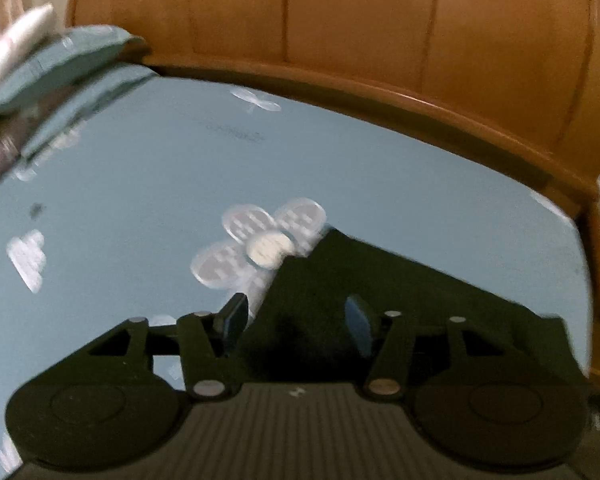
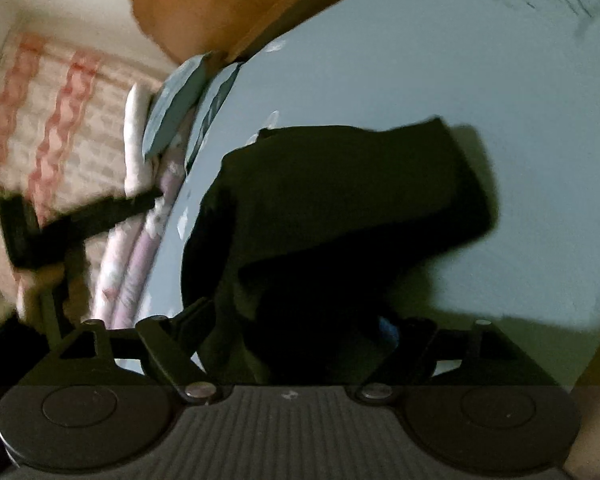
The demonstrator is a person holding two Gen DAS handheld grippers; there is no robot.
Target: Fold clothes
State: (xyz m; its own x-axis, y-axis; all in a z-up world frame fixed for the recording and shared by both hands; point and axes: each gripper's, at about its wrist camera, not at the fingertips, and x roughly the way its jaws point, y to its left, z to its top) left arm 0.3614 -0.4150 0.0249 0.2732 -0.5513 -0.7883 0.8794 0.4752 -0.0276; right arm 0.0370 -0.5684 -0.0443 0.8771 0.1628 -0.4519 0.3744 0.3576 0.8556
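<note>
- In the left wrist view we saw the left gripper (image 1: 296,322) in the lower half of the frame with its fingers spread apart, the blue pads (image 1: 236,316) well separated and nothing pinched between them.
- The dark garment (image 1: 380,280) lay on the light blue sheet (image 1: 140,184), filling the lower centre and lower right of that frame, and it ran under the gap between the fingers.
- A pale flower print (image 1: 260,240) showed on the sheet at the centre, just beside the garment's upper left edge.
- A brown headboard (image 1: 360,16) curved across the top of the frame, and folded bedding (image 1: 56,68) sat at the upper left.
- In the right wrist view the right gripper (image 2: 296,340) sat at the bottom centre, and the dark garment (image 2: 340,200) bunched up over its fingers and spread towards the centre right.
- The cloth hid the fingertips, so we could not tell whether the right gripper was pinching it or standing spread.
- A pink-striped fabric (image 2: 48,128) filled the left side of that frame, blurred.
</note>
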